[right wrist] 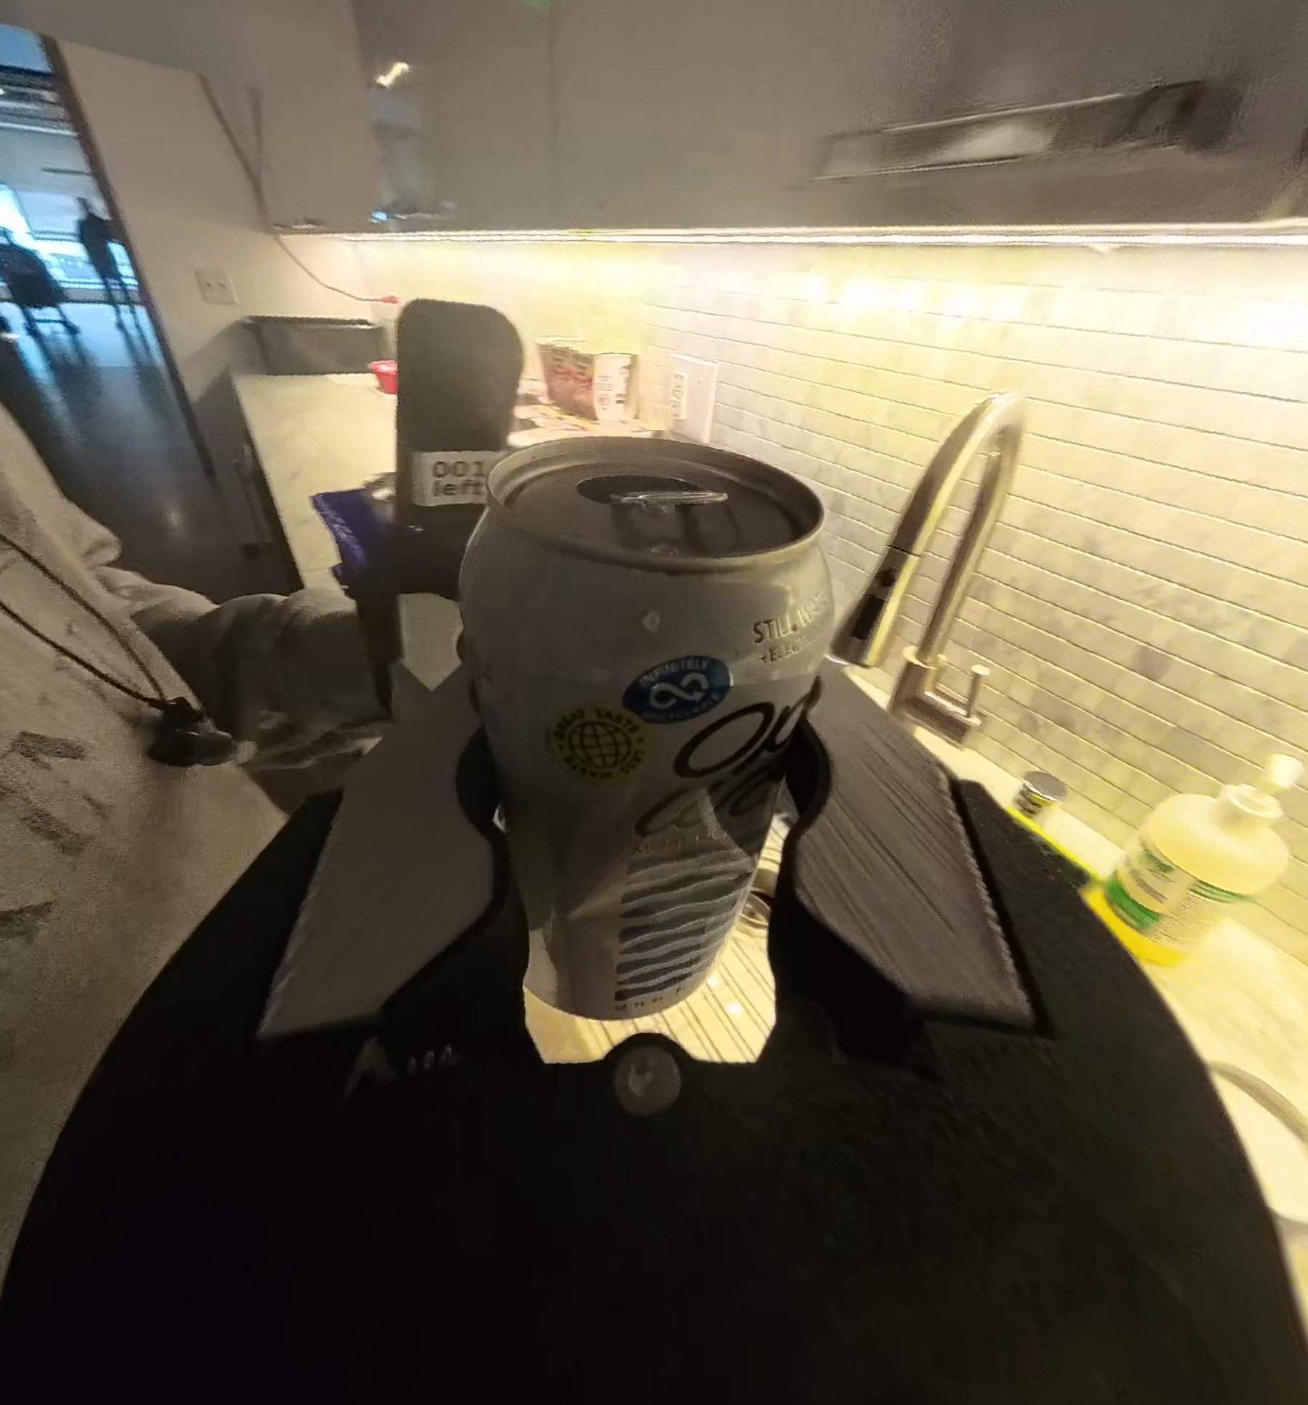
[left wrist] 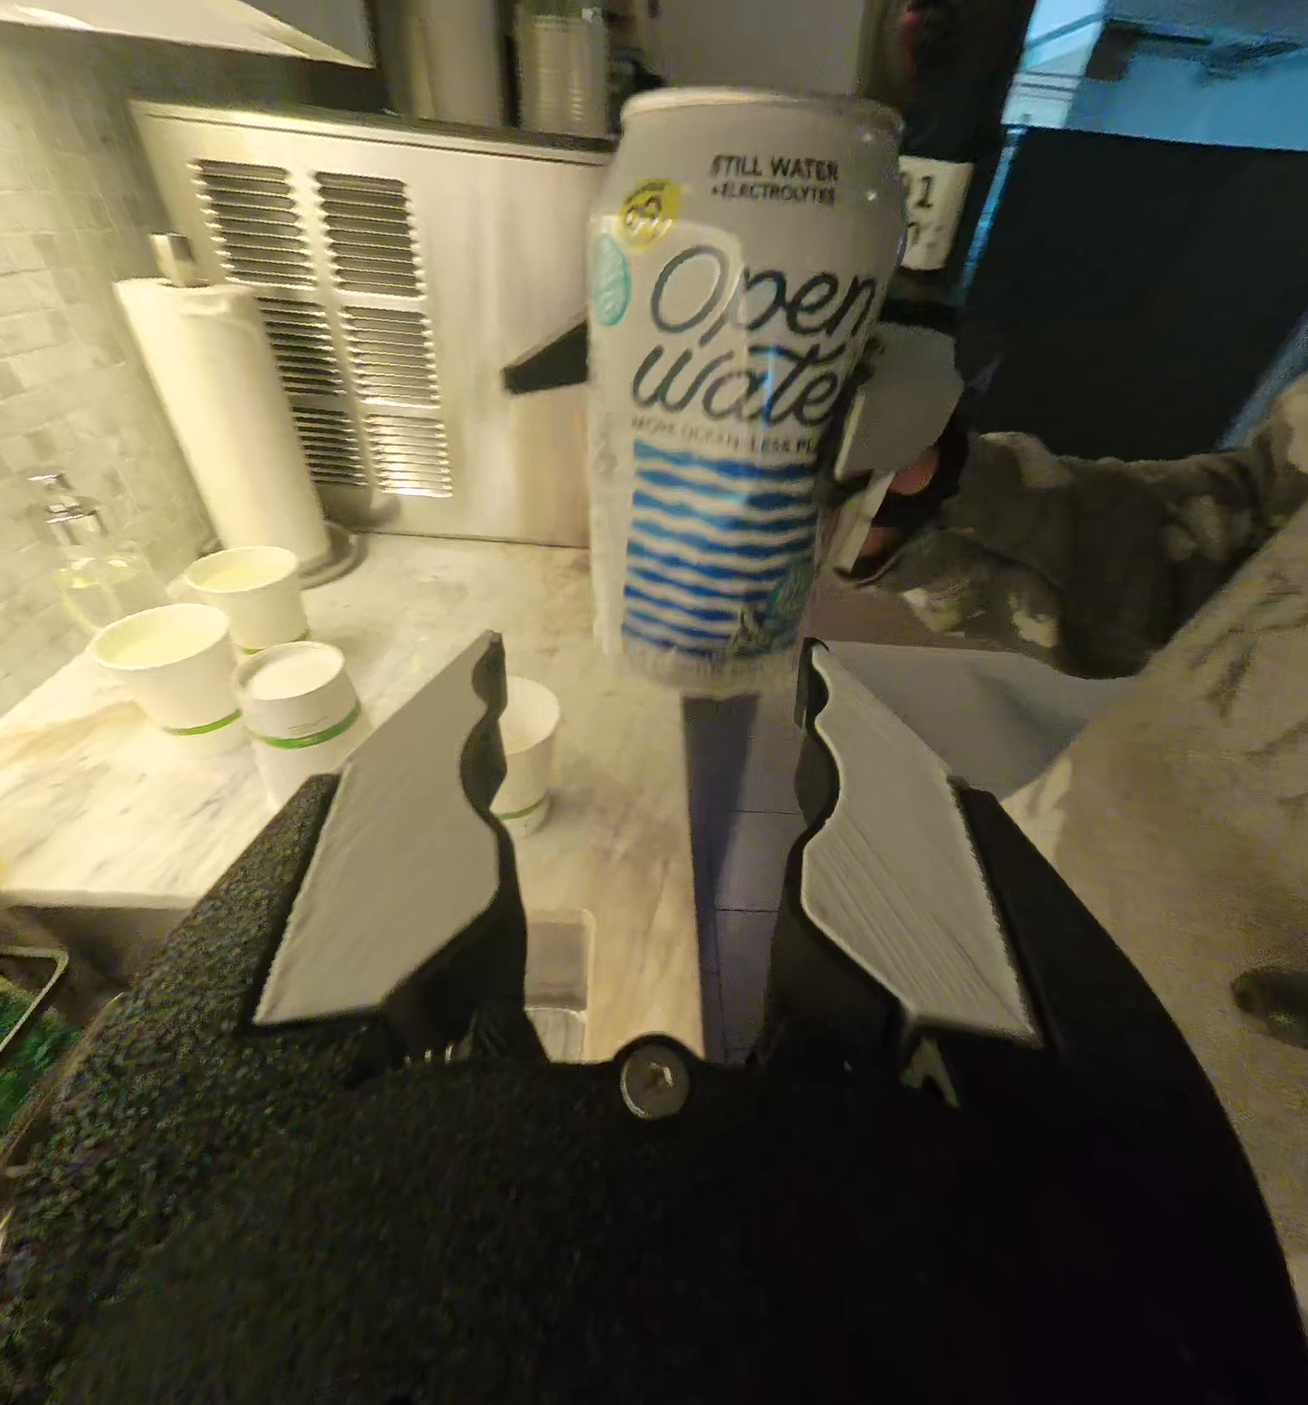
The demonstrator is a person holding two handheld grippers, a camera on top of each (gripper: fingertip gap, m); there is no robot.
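A white drink can [left wrist: 727,380] with blue wavy stripes hangs upright in the air above the marble counter [left wrist: 103,791]. My right gripper [right wrist: 635,699] is shut on the can [right wrist: 635,760] at mid-height, a finger on each side; its lid shows a dark oval opening. In the left wrist view the right gripper's grey finger [left wrist: 894,395] presses the can's right side. My left gripper [left wrist: 650,669] is open and empty, its fingertips just below and in front of the can's base, not touching it. The left gripper's black body [right wrist: 457,395] shows behind the can in the right wrist view.
Three white paper cups [left wrist: 160,669] stand at the left and another [left wrist: 529,753] behind my left finger. A paper towel roll [left wrist: 217,410] and a vented steel appliance [left wrist: 483,319] stand behind. A faucet [right wrist: 947,547], a sink [right wrist: 727,988] and a soap bottle [right wrist: 1198,859] are at the right. Spacing between my two grippers at the tips: around 5 cm.
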